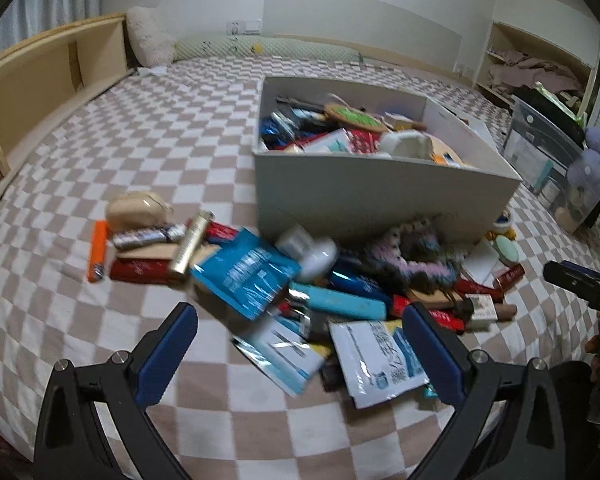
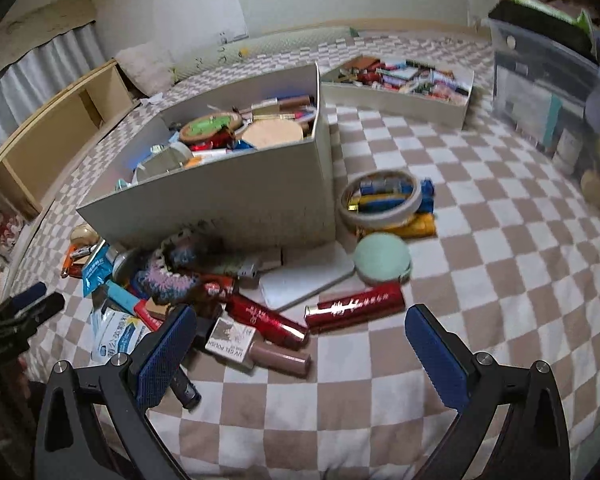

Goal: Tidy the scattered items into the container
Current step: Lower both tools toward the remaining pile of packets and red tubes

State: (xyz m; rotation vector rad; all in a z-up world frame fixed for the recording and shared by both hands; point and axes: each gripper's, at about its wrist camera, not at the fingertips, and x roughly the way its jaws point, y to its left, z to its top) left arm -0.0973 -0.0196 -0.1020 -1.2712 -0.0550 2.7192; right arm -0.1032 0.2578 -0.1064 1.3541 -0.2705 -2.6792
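Note:
A grey box [image 1: 364, 188] full of small items stands on the checkered bed; it also shows in the right wrist view [image 2: 236, 200]. A heap of scattered items lies in front of it: a blue sachet [image 1: 244, 272], a turquoise tube [image 1: 340, 300], a white sachet [image 1: 380, 360], a crocheted piece [image 1: 412, 256], an orange lighter [image 1: 98, 256]. My left gripper [image 1: 300, 340] is open and empty above the sachets. My right gripper [image 2: 300, 344] is open and empty, near a red tube [image 2: 356, 306], a pink polish bottle [image 2: 278, 356] and a green round compact [image 2: 382, 258].
A second shallow tray [image 2: 396, 98] with items stands further back. A tape roll [image 2: 380, 200] lies beside the box. A clear storage bin [image 2: 540, 92] and soft toys stand at the right. A wooden shelf [image 1: 48, 76] borders the bed on the left.

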